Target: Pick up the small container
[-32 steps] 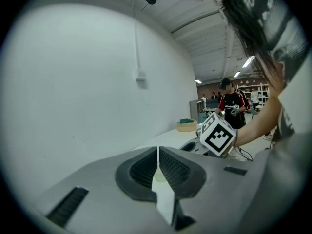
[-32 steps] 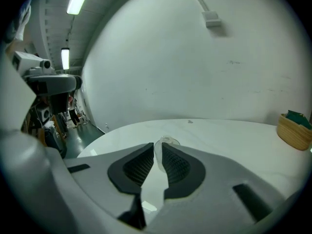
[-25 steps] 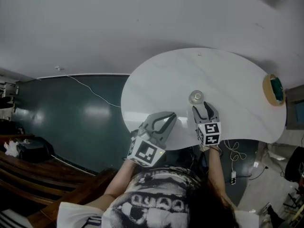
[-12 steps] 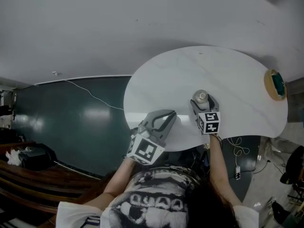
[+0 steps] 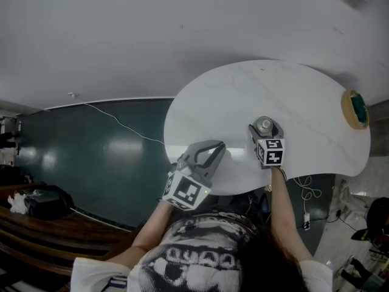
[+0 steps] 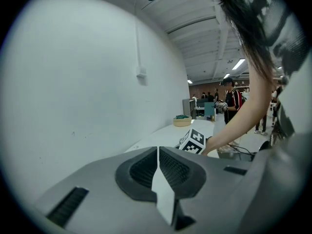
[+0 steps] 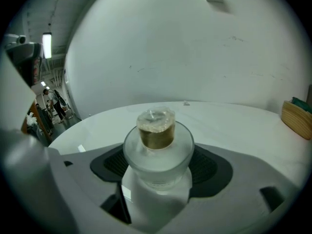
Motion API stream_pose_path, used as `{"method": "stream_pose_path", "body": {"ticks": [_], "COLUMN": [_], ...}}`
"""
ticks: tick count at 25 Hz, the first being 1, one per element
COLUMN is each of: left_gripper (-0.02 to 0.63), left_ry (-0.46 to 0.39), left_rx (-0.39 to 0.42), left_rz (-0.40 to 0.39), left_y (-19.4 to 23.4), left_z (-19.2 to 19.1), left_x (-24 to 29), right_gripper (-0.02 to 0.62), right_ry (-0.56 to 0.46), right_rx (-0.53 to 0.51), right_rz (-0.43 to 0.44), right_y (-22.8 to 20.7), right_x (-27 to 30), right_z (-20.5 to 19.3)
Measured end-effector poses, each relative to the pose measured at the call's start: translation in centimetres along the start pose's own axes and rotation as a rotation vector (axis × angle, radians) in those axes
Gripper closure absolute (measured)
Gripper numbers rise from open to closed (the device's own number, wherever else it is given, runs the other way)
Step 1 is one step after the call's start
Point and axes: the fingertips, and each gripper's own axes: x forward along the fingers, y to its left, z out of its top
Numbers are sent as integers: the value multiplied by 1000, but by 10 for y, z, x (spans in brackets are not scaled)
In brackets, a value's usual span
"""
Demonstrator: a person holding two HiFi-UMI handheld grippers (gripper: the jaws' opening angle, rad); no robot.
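The small container (image 7: pixel 157 150), frosted and stoppered, is being clasped round its wide body by the right tool (image 5: pixel 265 129) at the white counter (image 5: pixel 304 102). It is being judged light, rigid, slippery and breakable. The left tool (image 6: pixel 157 169) is being held clenched, empty.

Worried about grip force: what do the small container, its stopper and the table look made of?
The small container: frosted glass or translucent plastic, by its milky matte walls. The stopper: dull brown, maybe cork or metal, under a clear crinkled film; unclear. The table: white, smooth, glossy, with faint reflections; stone or laminate perhaps.
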Motion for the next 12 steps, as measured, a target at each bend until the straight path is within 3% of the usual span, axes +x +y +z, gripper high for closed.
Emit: {"method": "stream_pose_path", "body": {"ticks": [3, 12], "left_gripper": [595, 595], "left_ry": [5, 15], "left_rx": [0, -7], "left_rz": [9, 14], "left_y": [4, 5], "left_z": [-7, -14], "left_x": [-2, -4], "right_gripper": [262, 259], "right_ry": [-6, -58], "right_rx": [13, 44], "right_rz": [-25, -14], "right_y": [-3, -4], "right_x": [2, 4], "right_z": [-2, -1]}}
